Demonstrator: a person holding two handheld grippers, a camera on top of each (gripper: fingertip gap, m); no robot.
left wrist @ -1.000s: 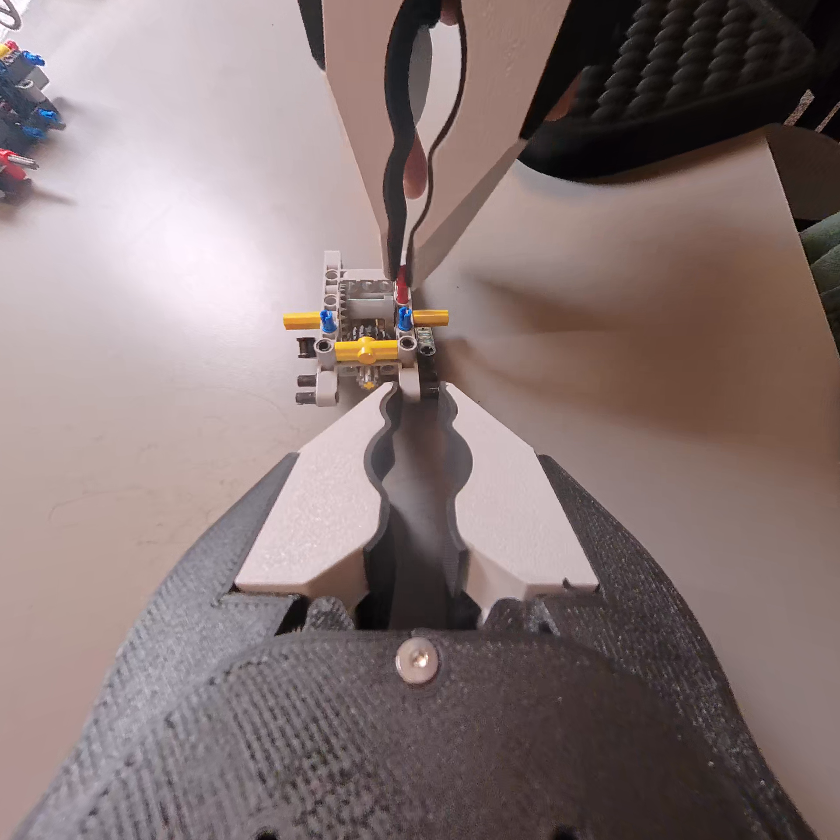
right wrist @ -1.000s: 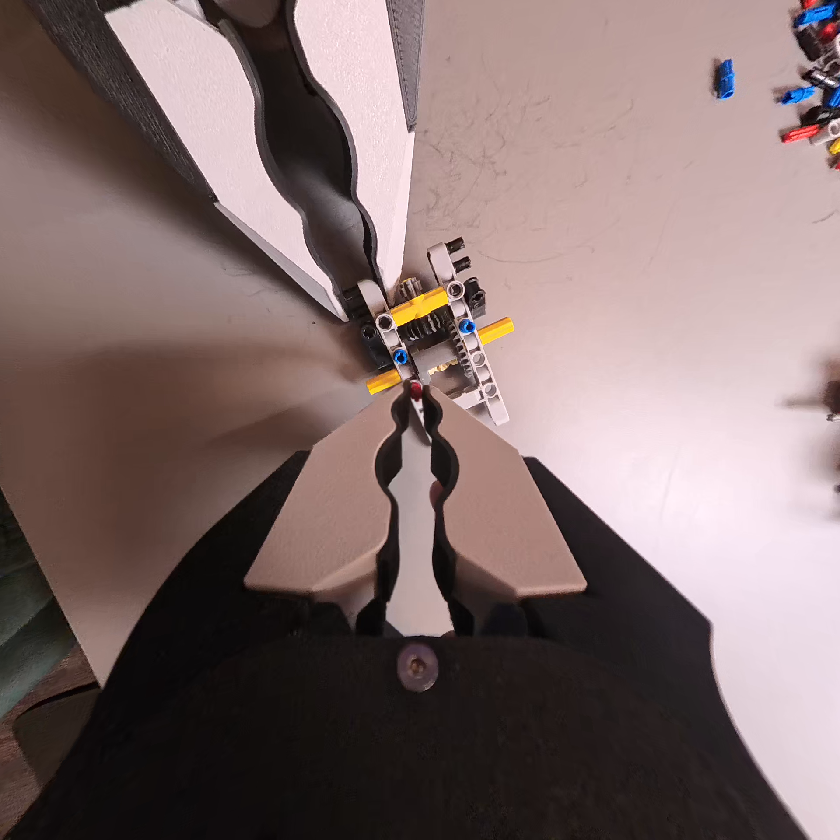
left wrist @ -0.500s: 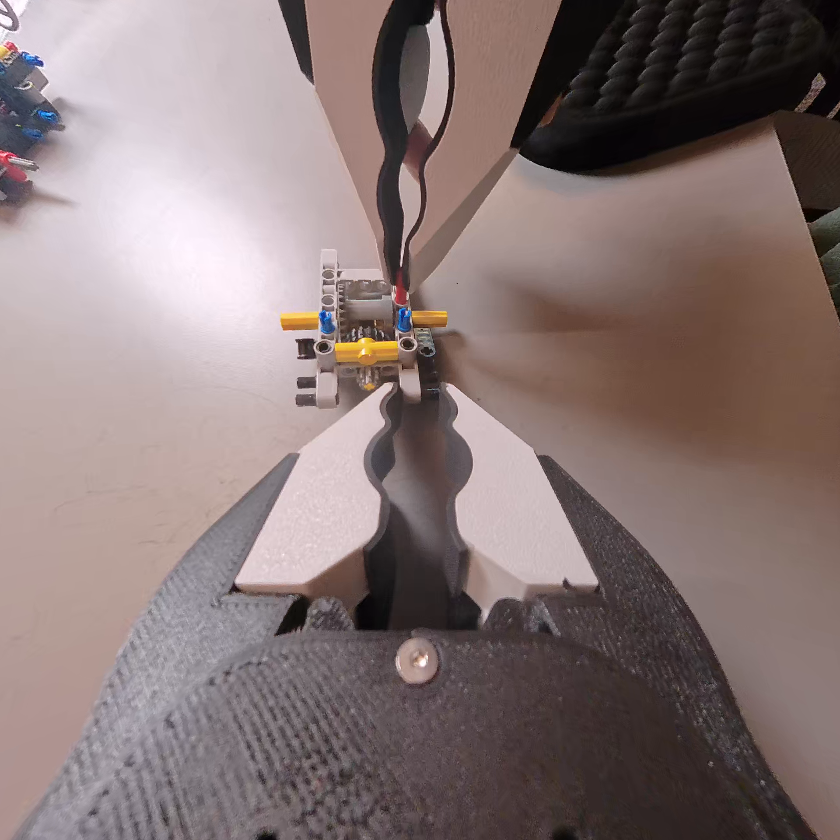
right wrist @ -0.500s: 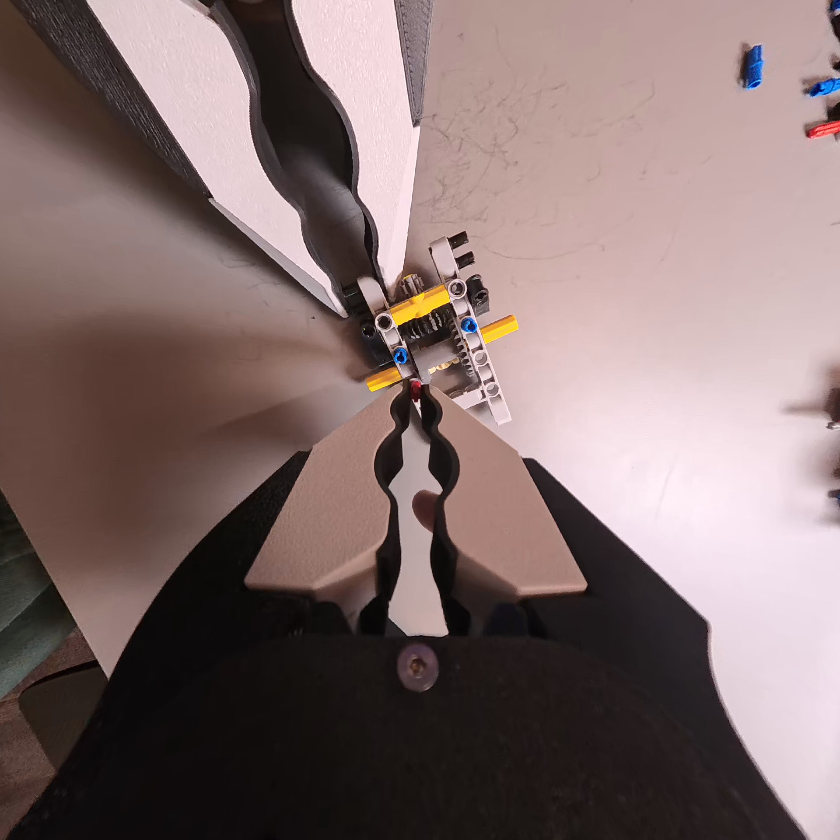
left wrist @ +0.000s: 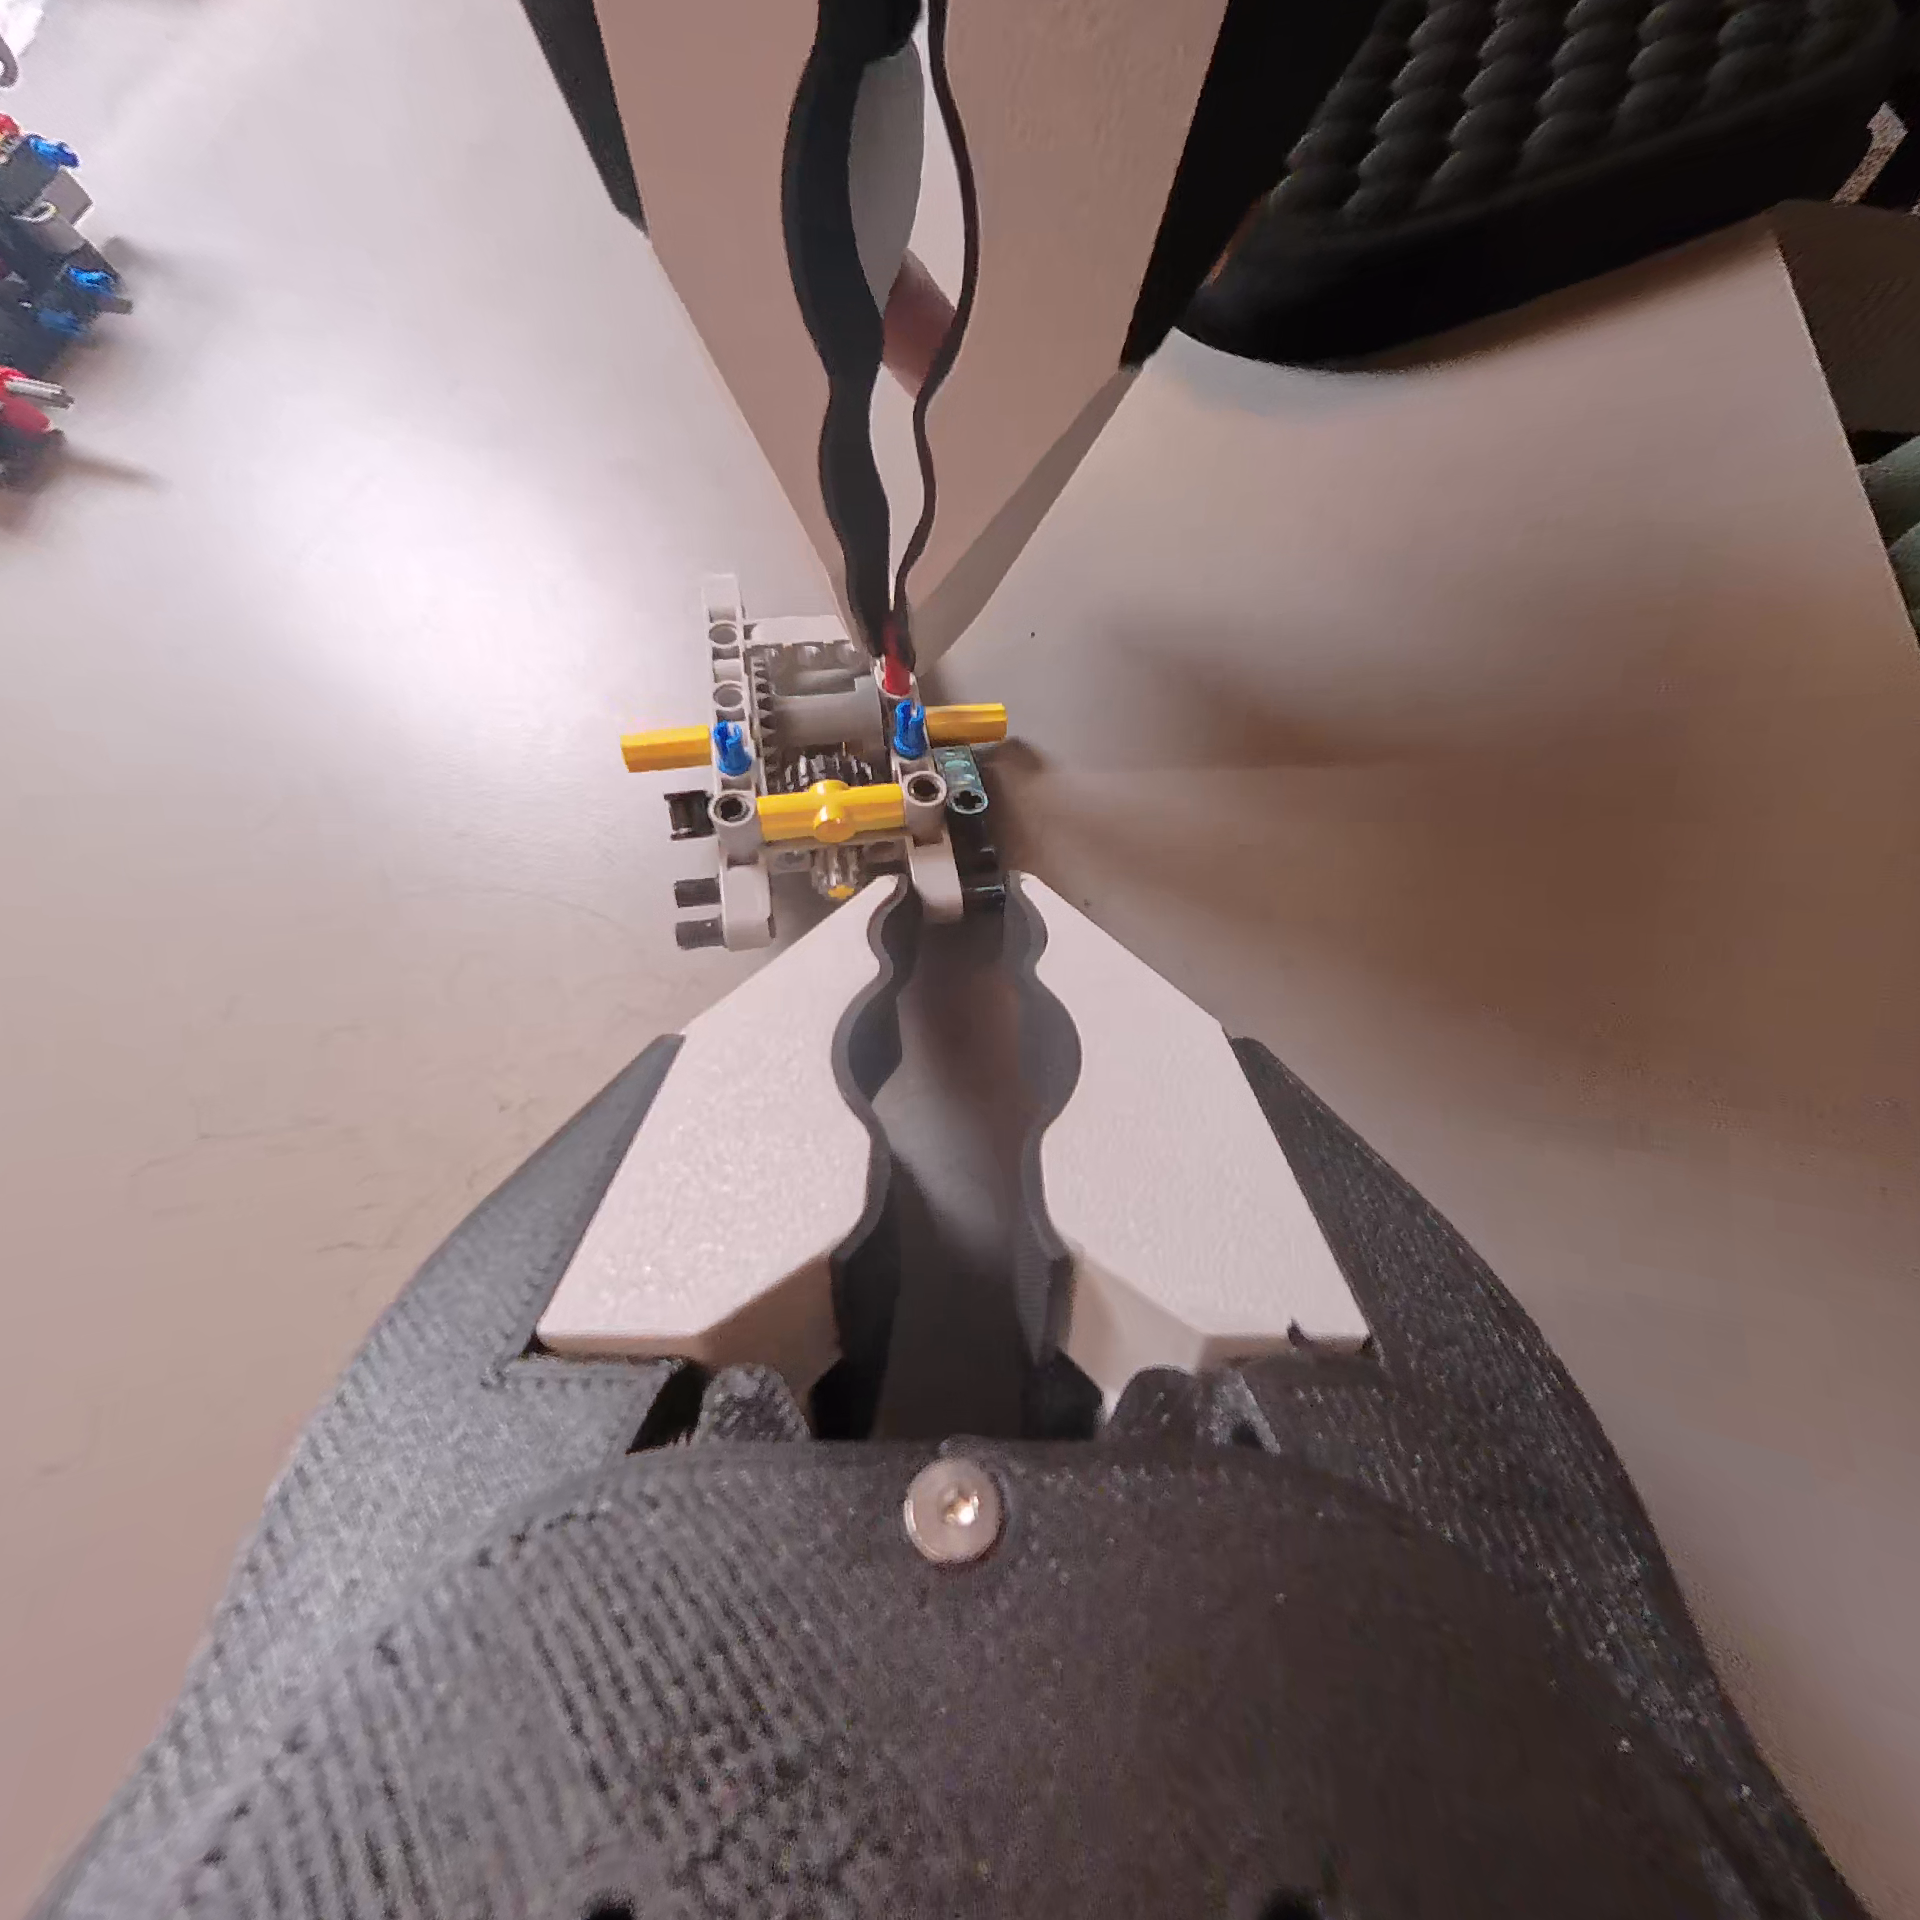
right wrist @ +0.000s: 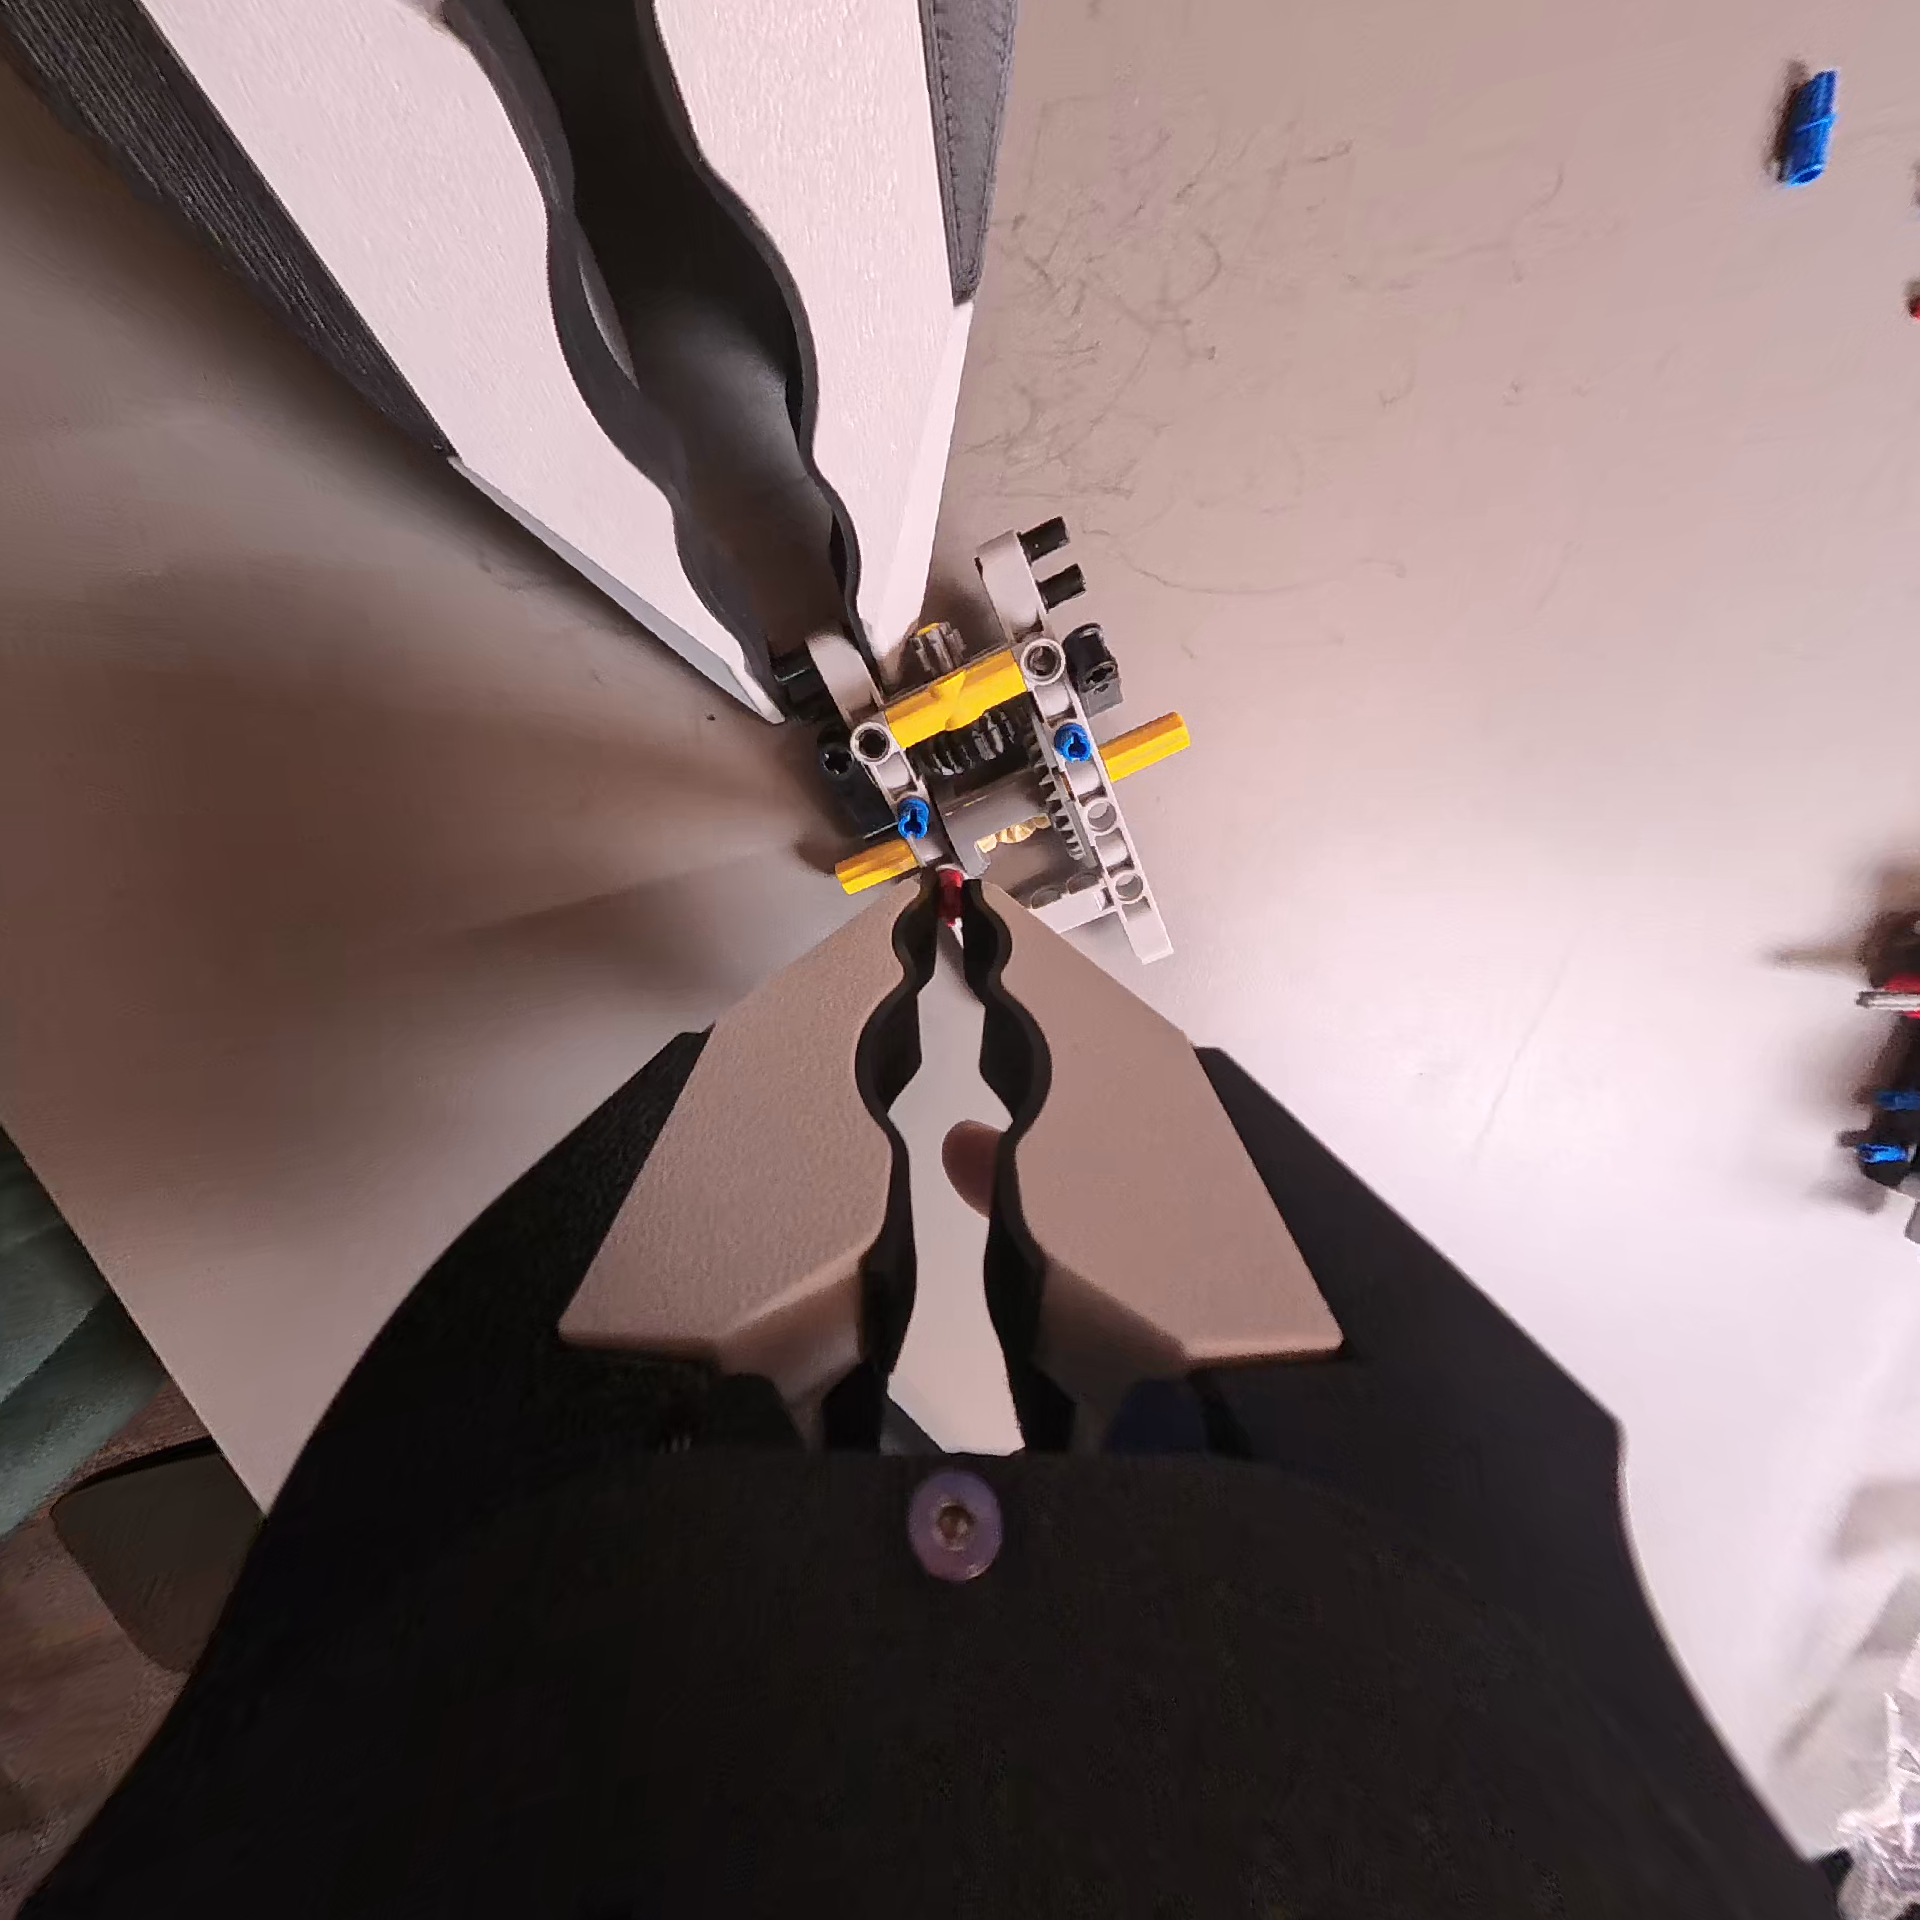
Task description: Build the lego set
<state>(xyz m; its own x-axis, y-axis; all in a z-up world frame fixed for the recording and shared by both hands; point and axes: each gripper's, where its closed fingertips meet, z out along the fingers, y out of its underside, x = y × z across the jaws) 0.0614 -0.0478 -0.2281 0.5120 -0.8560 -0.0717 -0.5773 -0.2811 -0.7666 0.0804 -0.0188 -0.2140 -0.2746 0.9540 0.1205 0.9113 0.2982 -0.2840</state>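
A small lego assembly (left wrist: 821, 774) of grey beams, yellow axles, blue pins and dark gears rests on the pale table; it also shows in the right wrist view (right wrist: 997, 758). My left gripper (left wrist: 951, 899) is shut on the near right grey beam end and black piece of the assembly. My right gripper (right wrist: 948, 904) comes from the opposite side and is shut on a small red pin (right wrist: 950, 896), whose tip sits at the assembly's grey beam. The red pin (left wrist: 894, 670) and the right gripper (left wrist: 891, 634) also show in the left wrist view.
A pile of loose lego parts (left wrist: 42, 312) lies at the far left of the table; it shows at the right edge in the right wrist view (right wrist: 1886, 1060). A single blue pin (right wrist: 1810, 125) lies apart. The table edge (left wrist: 1829, 343) runs close on the right. Left tips to right tips: about 4 cm.
The right gripper has tilted and shifted slightly while keeping the red pin at the assembly. The left gripper and the assembly have stayed in place.
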